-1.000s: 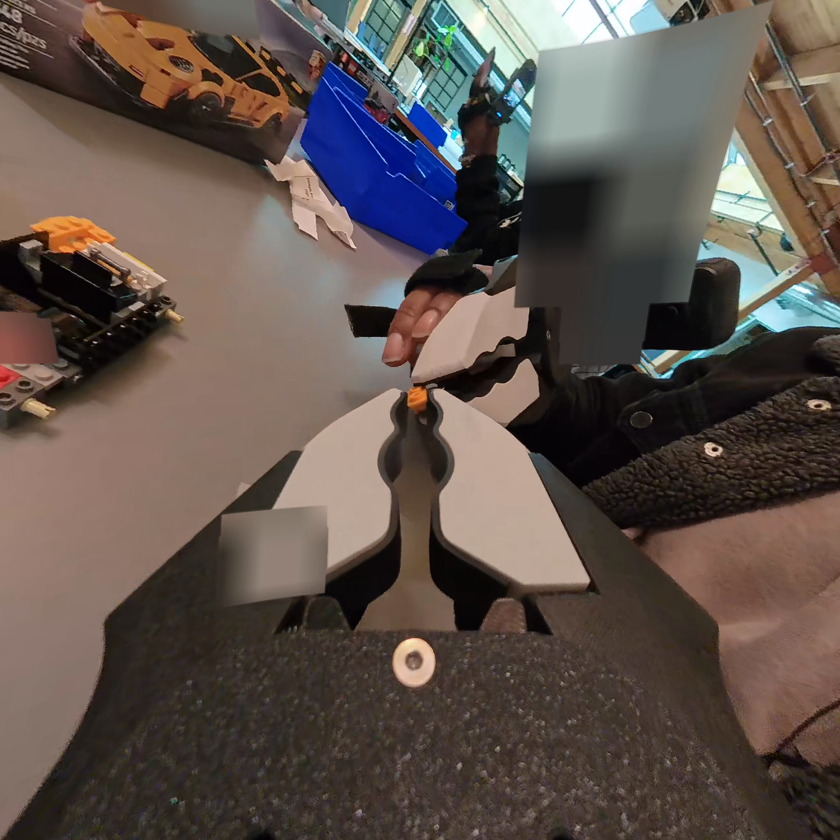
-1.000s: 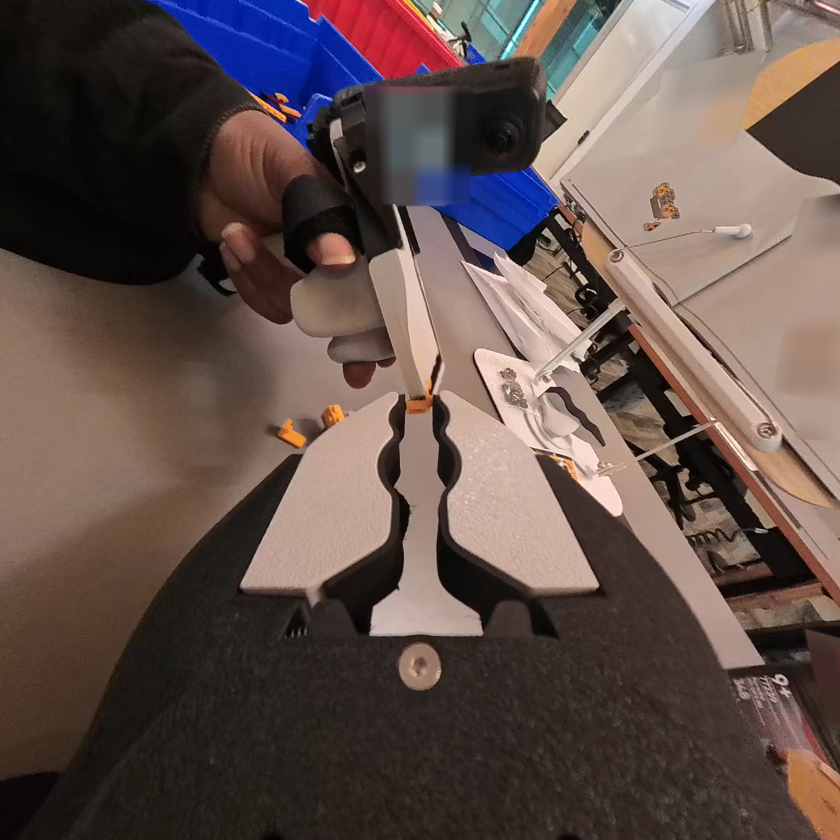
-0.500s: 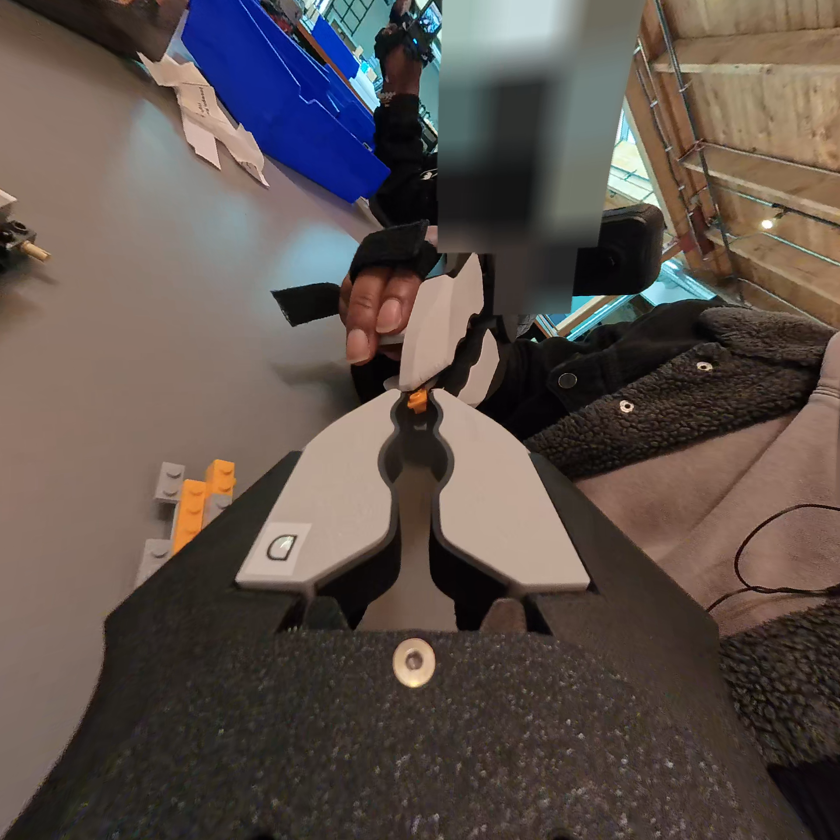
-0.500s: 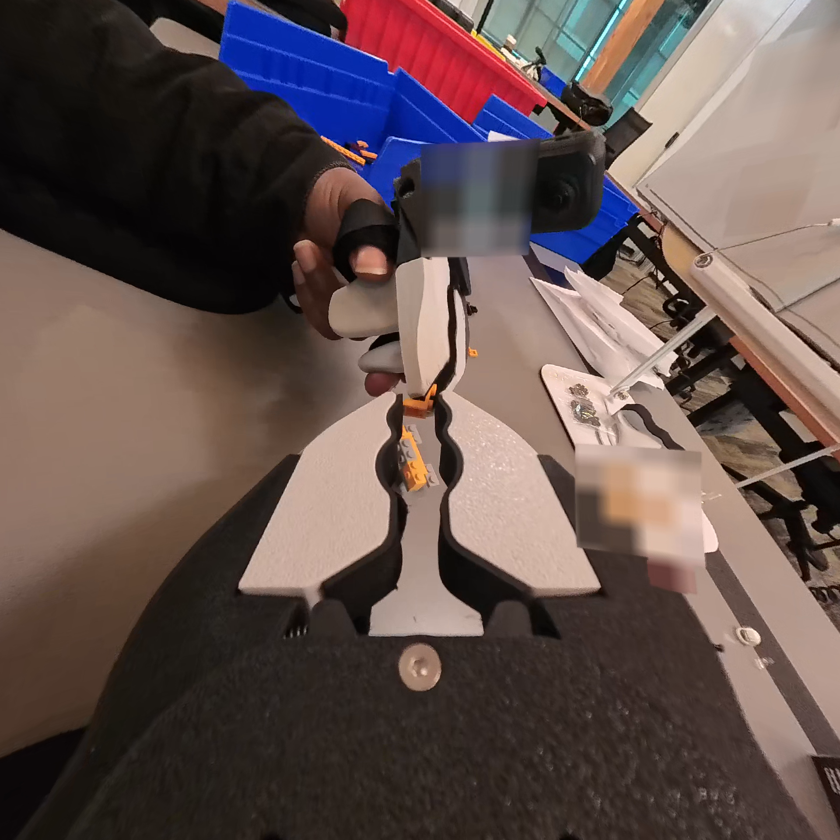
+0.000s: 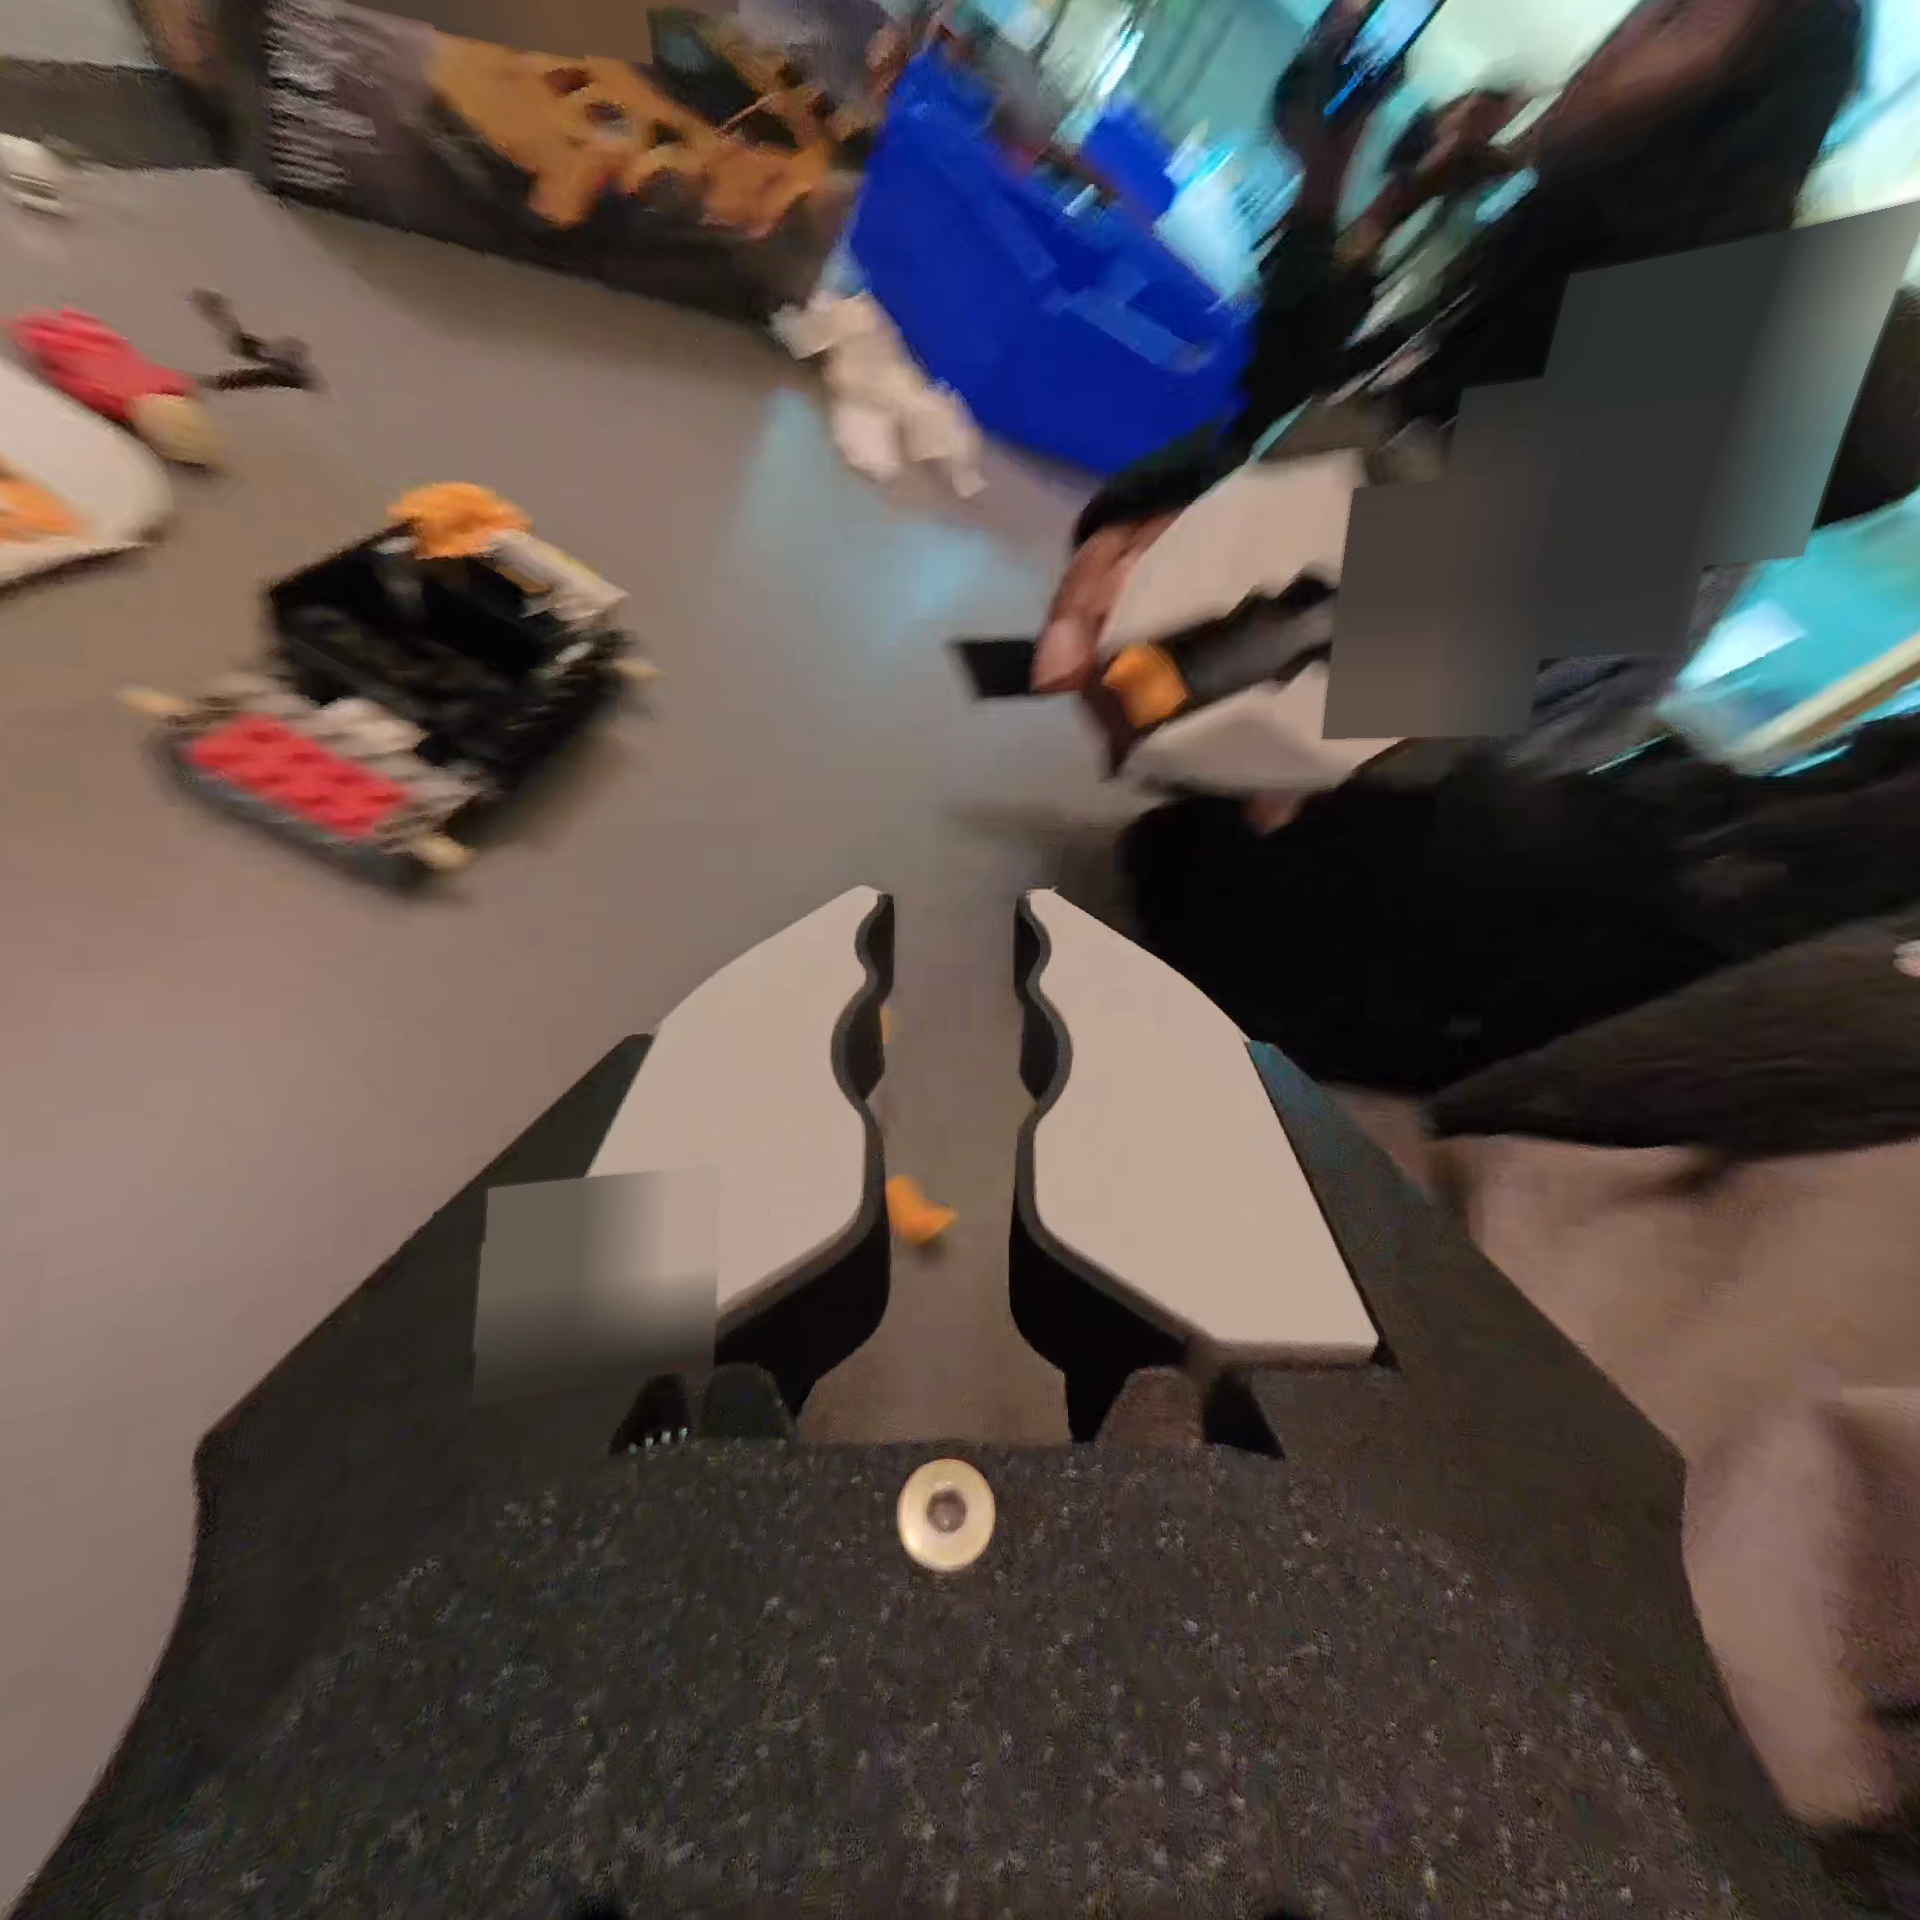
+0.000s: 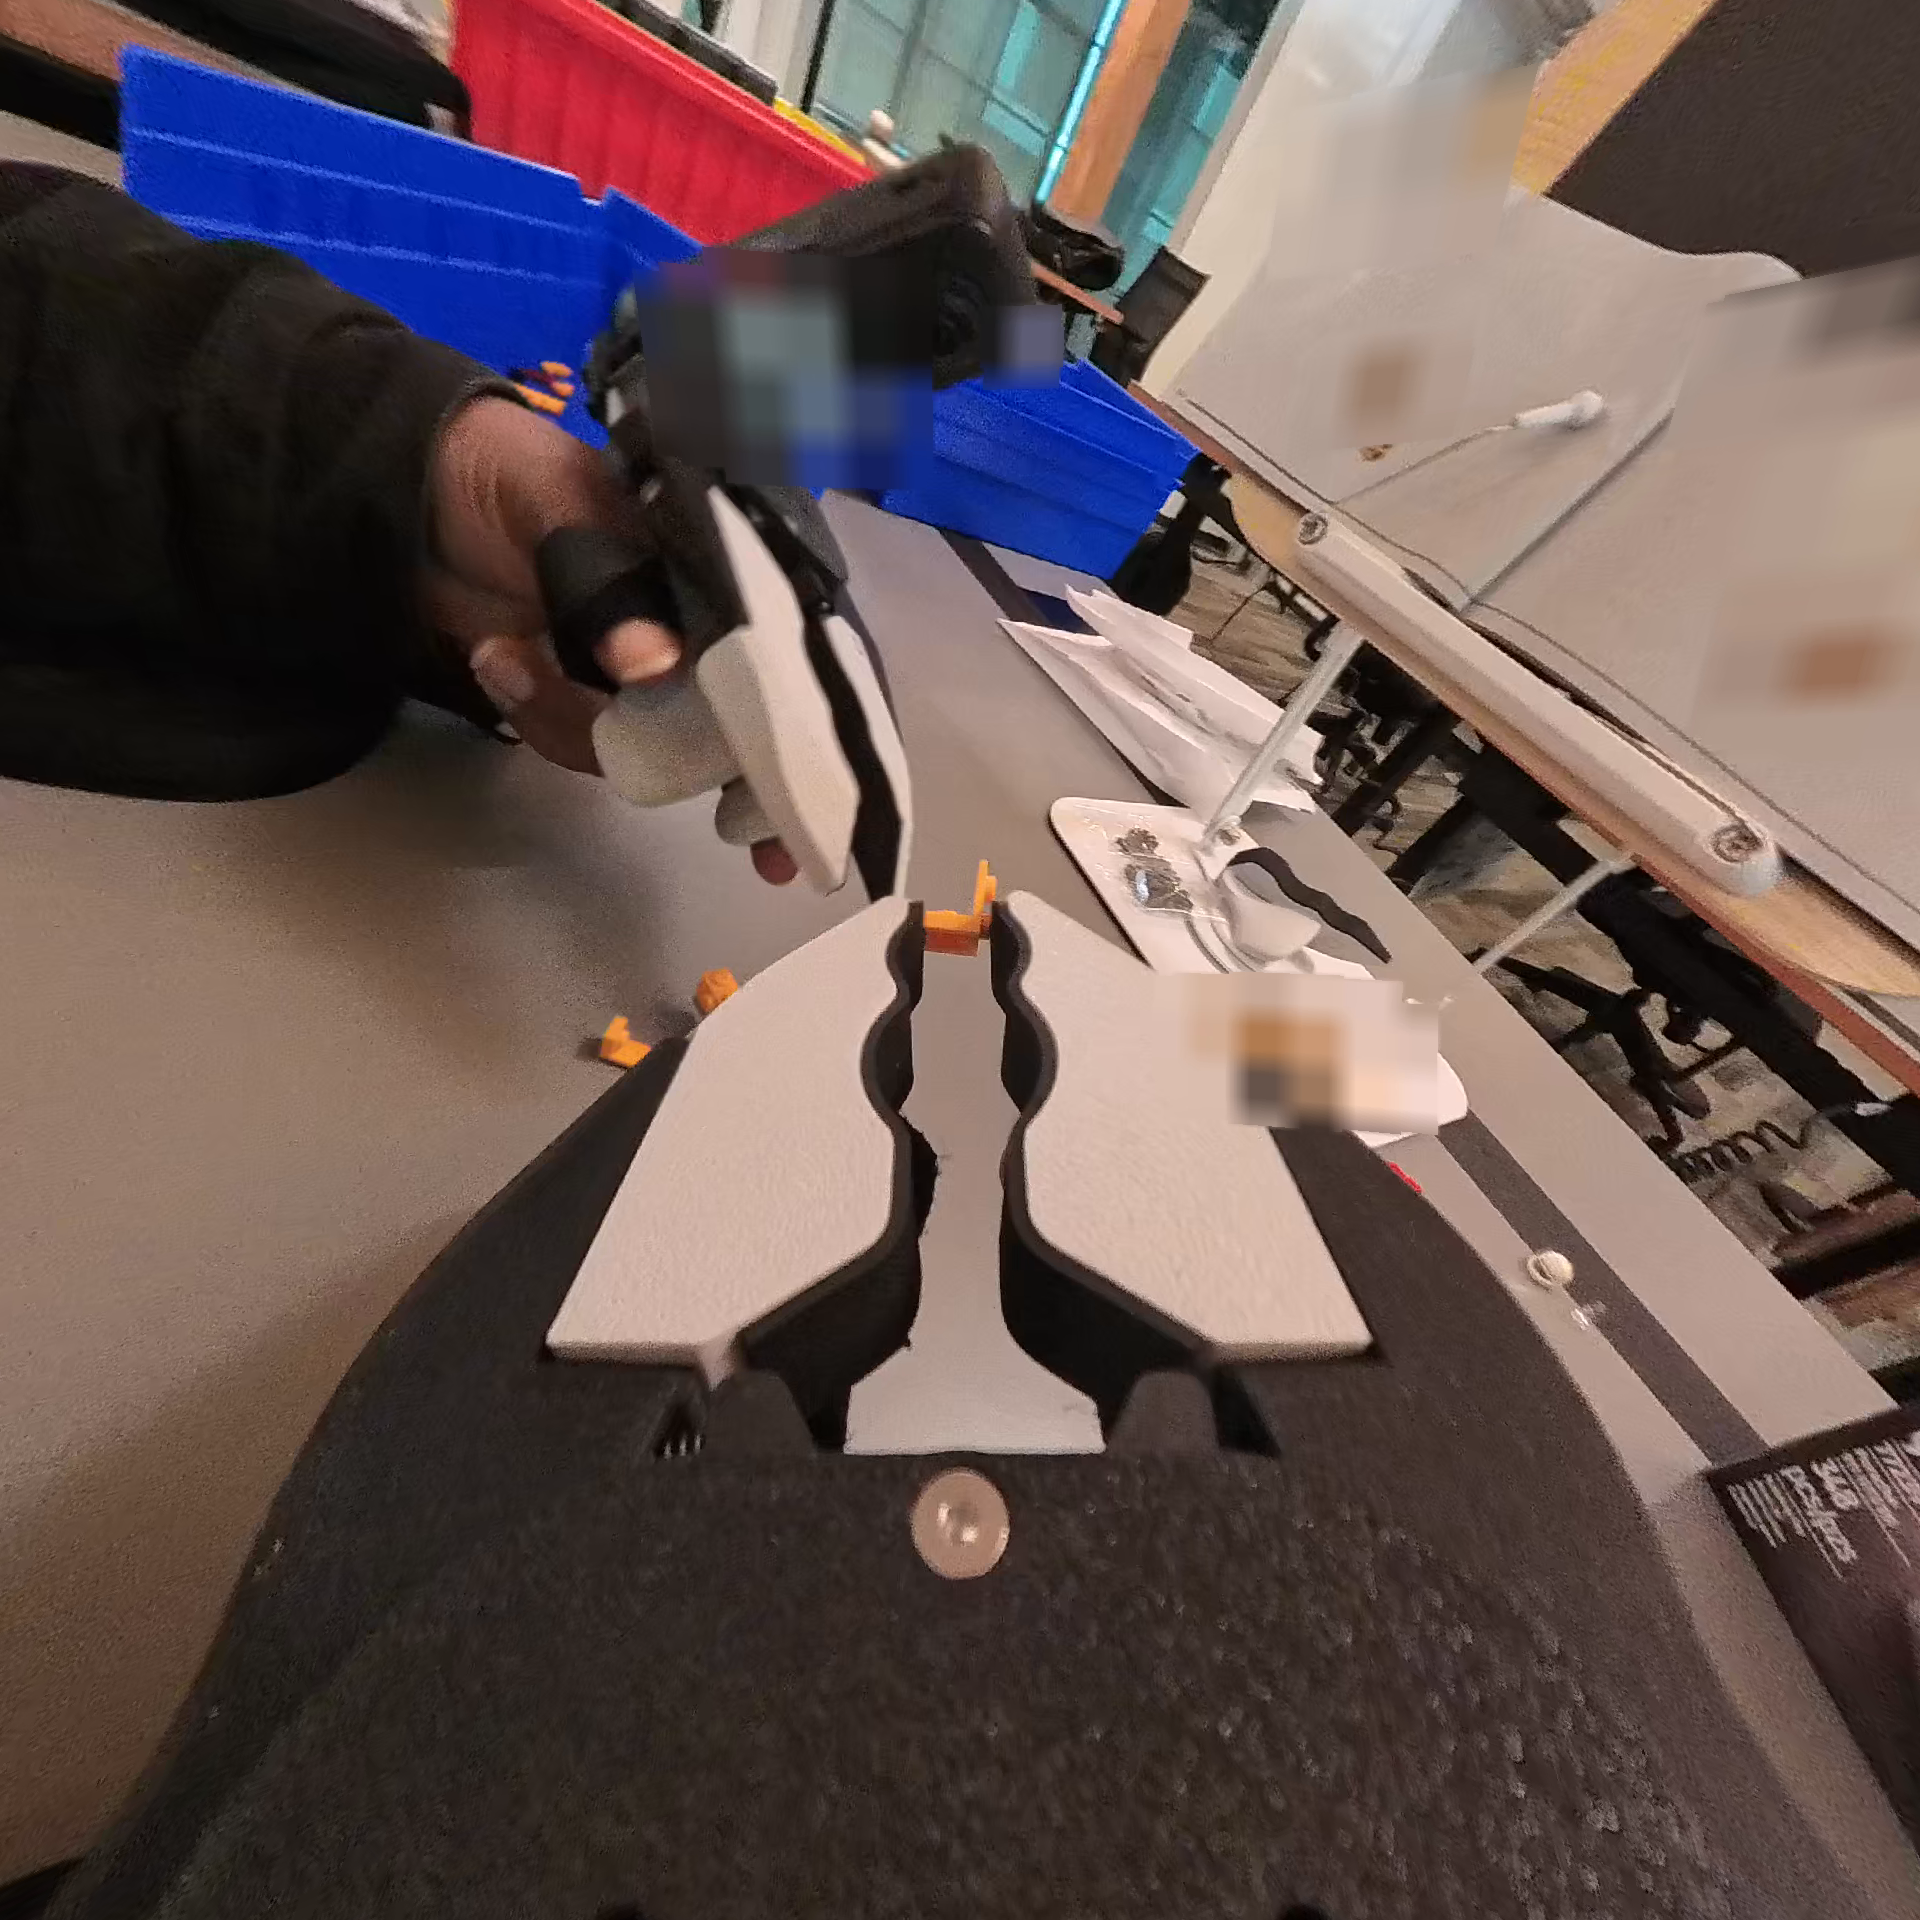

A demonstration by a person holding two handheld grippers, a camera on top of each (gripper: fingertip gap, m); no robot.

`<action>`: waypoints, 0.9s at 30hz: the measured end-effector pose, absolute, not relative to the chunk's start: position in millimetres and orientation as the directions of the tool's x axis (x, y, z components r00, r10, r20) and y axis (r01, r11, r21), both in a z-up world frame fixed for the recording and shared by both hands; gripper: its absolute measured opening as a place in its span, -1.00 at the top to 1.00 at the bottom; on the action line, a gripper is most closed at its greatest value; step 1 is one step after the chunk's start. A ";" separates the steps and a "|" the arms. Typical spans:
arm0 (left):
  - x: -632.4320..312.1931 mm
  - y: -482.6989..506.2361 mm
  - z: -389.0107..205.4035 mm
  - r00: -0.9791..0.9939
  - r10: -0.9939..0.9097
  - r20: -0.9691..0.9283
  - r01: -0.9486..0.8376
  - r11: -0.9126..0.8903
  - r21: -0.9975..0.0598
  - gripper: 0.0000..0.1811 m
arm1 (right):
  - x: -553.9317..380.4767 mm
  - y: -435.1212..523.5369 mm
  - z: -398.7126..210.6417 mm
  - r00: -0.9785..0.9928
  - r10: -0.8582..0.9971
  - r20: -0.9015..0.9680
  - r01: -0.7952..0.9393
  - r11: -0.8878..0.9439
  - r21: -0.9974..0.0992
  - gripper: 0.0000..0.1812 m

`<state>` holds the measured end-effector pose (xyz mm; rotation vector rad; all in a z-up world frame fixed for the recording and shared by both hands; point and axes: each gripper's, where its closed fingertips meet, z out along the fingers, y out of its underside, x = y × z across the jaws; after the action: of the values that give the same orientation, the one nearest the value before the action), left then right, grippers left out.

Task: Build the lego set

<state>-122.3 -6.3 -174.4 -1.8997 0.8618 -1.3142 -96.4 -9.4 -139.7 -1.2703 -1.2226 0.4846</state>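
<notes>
- Two handheld grippers work over a grey table (image 6: 260, 1091). The right gripper (image 6: 954, 914) pinches a small orange bracket piece (image 6: 956, 923) between its tips, held just above the table.
- The left gripper (image 5: 951, 904) has its jaws parted with nothing between them; it hangs just beside the right one. An orange piece (image 5: 916, 1222) seen through its gap lies on the table below.
- The half-built model (image 5: 416, 675), black with red and orange parts, sits well apart toward the table's far left side in the blurred left wrist view.
- Risk, as a judgement: the bracket is held only by one thin edge at the fingertips, so a quick swing or a bump from the other gripper could twist it out of the grip.
- Loose orange pieces (image 6: 665, 1018) lie near the right gripper, and a white tray (image 6: 1091, 831) of small parts sits beyond; both could be knocked on the way across.
- Blue bins (image 6: 364, 229), paper sheets (image 6: 1132, 665) and the set's box (image 5: 499, 156) line the table's far edge.
</notes>
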 end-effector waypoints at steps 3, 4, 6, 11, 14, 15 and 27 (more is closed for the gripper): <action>-128.5 2.2 -199.8 0.410 -0.859 0.305 -0.316 -0.448 -0.836 0.62 | -92.4 -2.8 -139.3 0.382 0.827 0.412 0.332 0.293 -0.896 0.87; -127.7 2.2 -205.6 0.424 -0.866 0.266 -0.355 -0.429 -0.830 0.58 | -91.8 -1.6 -139.9 0.387 0.824 0.413 0.338 0.290 -0.895 0.87; -126.1 0.5 -217.5 0.435 -0.878 0.198 -0.433 -0.397 -0.809 0.55 | -91.3 0.0 -141.4 0.390 0.822 0.414 0.346 0.286 -0.894 0.87; -126.8 -1.3 -237.0 0.432 -0.899 0.067 -0.563 -0.327 -0.759 0.58 | -90.0 3.2 -144.1 0.399 0.822 0.407 0.356 0.270 -0.894 0.87; -127.0 -2.5 -243.1 0.422 -0.906 0.034 -0.599 -0.307 -0.740 0.63 | -89.7 3.8 -144.6 0.400 0.821 0.407 0.360 0.268 -0.894 0.87; -127.1 -2.6 -244.6 0.420 -0.907 0.026 -0.608 -0.302 -0.734 0.66 | -89.8 3.9 -144.8 0.400 0.822 0.406 0.360 0.266 -0.894 0.87; -111.8 -11.2 -196.3 0.315 -0.814 0.487 -0.241 -0.565 -0.789 0.79 | -86.7 6.2 -140.1 0.420 0.820 0.389 0.337 0.257 -0.906 0.87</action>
<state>-111.8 -11.2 -196.3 -1.9864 0.9296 -1.2379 -86.7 6.2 -140.1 -1.3300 -1.1554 0.4533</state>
